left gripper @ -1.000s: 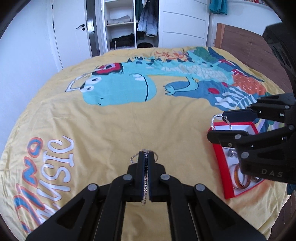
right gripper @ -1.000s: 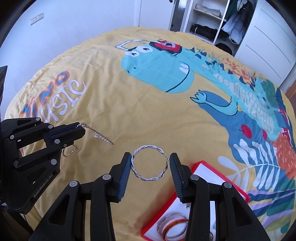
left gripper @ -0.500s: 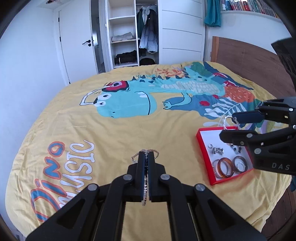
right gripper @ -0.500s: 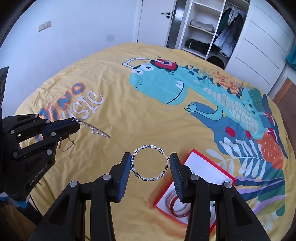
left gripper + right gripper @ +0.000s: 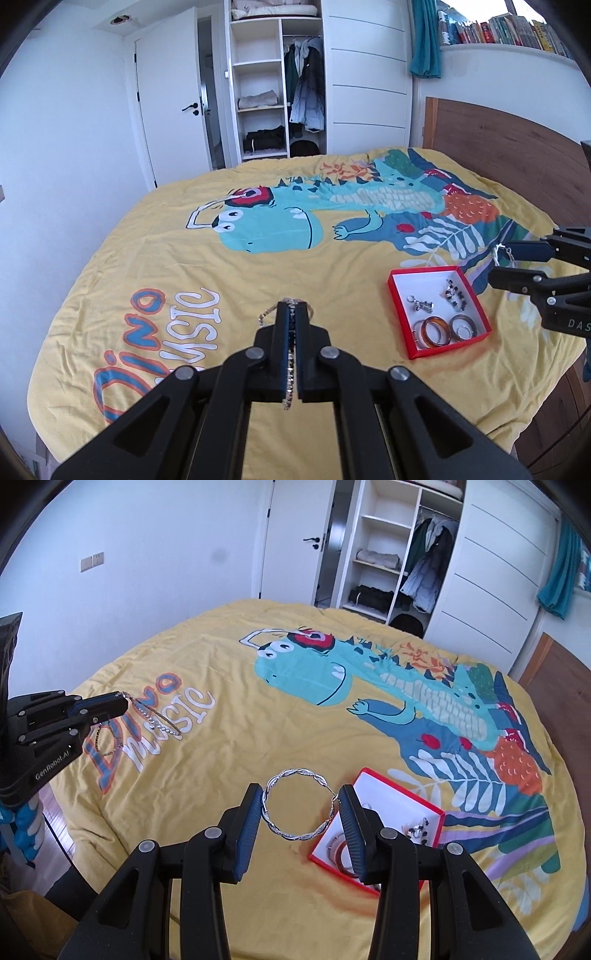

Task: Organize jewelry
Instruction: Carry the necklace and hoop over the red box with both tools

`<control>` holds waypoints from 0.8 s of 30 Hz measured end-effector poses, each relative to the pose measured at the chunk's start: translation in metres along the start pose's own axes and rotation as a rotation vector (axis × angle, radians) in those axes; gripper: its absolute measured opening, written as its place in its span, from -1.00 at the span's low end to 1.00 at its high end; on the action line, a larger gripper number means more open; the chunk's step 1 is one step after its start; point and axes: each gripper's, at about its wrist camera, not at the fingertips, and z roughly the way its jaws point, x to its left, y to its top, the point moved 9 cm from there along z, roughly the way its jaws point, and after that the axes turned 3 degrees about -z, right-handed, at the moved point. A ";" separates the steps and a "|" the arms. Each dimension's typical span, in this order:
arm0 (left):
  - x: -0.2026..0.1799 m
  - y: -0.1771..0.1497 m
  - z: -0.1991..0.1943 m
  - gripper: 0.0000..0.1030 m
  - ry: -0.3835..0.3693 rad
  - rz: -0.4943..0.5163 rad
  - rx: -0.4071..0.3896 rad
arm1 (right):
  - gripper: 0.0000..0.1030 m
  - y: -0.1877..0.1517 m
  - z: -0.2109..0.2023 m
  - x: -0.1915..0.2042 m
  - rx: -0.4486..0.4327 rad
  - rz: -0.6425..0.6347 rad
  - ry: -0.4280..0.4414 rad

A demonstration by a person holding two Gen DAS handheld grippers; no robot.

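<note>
Left wrist view: my left gripper (image 5: pixel 291 314) is pressed together on a thin chain bracelet (image 5: pixel 291 363), whose loop pokes out past the tips. Both grippers have lifted well above the bed (image 5: pixel 229 280) over the last second; the red tray (image 5: pixel 400 317) looked large and close earlier and now sits small, down to the right. I judge both pieces picked up and ready to carry to the tray.

The right wrist view shows what this one barely catches: my right gripper (image 5: pixel 301 806) pinches a twisted silver hoop bangle (image 5: pixel 300 806) across its width, pads on either side. There the tray (image 5: pixel 400 794) lies just right of the bangle, half hidden behind a finger. Only the left view shows the tray's contents: amber and silver rings near, small charms far.
</note>
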 end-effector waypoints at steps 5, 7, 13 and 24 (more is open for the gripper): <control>-0.028 0.002 -0.024 -0.96 -0.019 0.046 -0.029 | -0.18 -0.014 -0.027 -0.009 -0.036 0.034 -0.015; -0.044 0.004 -0.030 -0.96 -0.033 0.065 -0.038 | -0.18 -0.021 -0.037 -0.016 -0.048 0.050 -0.022; -0.097 0.007 -0.028 -0.96 -0.082 0.134 -0.042 | -0.18 -0.043 -0.047 -0.045 -0.054 0.108 -0.044; -0.186 -0.002 0.032 -0.96 -0.165 0.221 0.044 | -0.18 -0.100 -0.006 -0.111 0.023 0.235 -0.045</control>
